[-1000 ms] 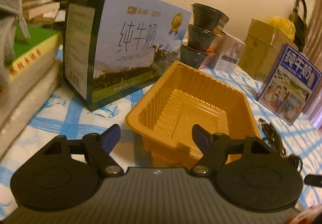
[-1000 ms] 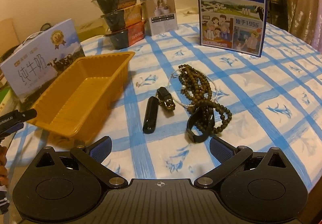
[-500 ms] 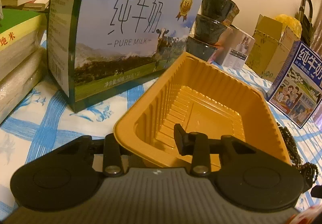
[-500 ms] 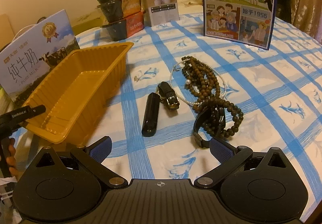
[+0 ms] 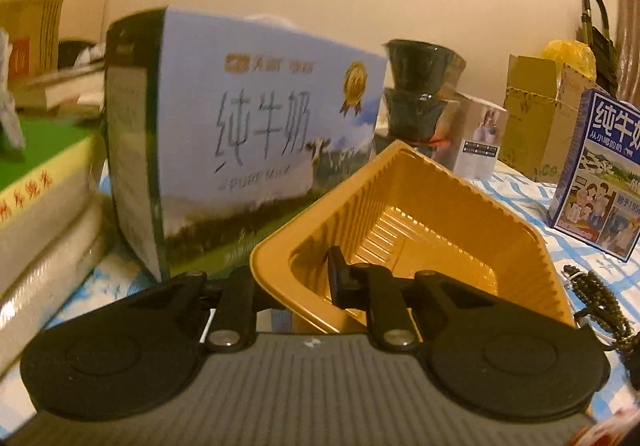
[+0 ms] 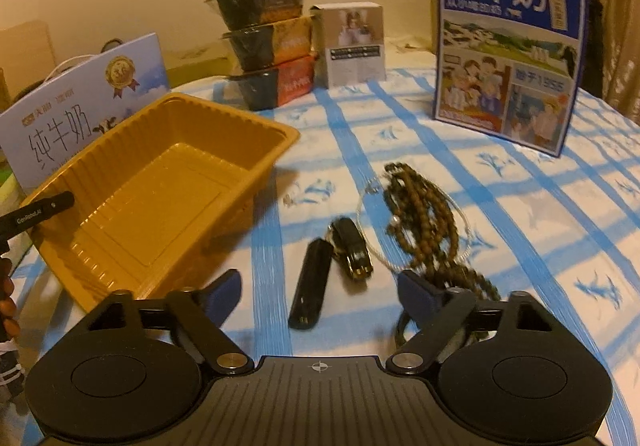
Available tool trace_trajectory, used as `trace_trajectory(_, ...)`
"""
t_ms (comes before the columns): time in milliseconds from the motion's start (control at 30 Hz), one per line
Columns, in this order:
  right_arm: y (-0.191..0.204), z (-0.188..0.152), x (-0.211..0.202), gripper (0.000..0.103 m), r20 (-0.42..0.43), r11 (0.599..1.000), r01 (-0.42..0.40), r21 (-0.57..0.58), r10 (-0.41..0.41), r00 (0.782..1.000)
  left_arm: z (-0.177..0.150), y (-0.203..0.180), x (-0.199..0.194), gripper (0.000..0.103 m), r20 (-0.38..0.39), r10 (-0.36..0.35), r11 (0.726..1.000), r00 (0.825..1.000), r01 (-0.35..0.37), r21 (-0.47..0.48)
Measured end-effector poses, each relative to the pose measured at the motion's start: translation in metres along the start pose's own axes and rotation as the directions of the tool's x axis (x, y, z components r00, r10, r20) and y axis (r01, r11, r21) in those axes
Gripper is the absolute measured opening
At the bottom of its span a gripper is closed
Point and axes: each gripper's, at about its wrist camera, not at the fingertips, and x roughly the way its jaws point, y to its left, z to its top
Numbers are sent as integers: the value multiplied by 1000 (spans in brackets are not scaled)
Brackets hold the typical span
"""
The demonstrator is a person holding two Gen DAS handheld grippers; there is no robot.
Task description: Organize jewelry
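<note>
Left gripper (image 5: 294, 282) is closing on the near wall of the yellow tray (image 5: 460, 213), 1 finger inside, 1 outside; pads are pinching the rim; the tray is tilting, its near end raised off the desk (image 6: 500, 205). Right gripper (image 6: 320, 294) is closing but not gripping, nothing pressed between its fingers; it is hovering over the jewelry: black bar (image 6: 310, 290) and black clasp piece (image 6: 354, 246) lying between the fingers, brown bead string (image 6: 424, 201) just beside the right finger. The tray is sitting left of the jewelry, in front of the milk carton (image 5: 260, 133).
</note>
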Motion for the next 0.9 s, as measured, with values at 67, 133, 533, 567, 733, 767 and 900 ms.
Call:
trace_trajectory(67,0,6,7,65,10,999,-21,-24,22,1000,2,-5,2,16,17,11,1000,1000,-11,11)
trace_trajectory(133,-1,12,17,58,15,998,-28,-48,29,999,3,-10,5,17,31,30,999,999,-31,17)
trace_trajectory(533,4,46,95,24,-8,979,-94,-182,94,996,9,-41,33,17,59,120,993,991,-120,2)
trace_trajectory(567,5,47,103,23,-20,975,-101,-197,99,995,10,-43,34,17,64,124,992,990,-125,7)
trace_trajectory(733,12,47,132,20,-58,952,-124,-278,112,992,12,-51,38,17,79,138,990,987,-140,21)
trace_trajectory(767,12,47,136,20,-62,948,-129,-292,116,991,12,-52,40,17,78,138,990,987,-140,20)
trace_trajectory(900,17,46,147,20,-74,924,-141,-355,123,990,15,-53,45,17,75,135,990,988,-137,25)
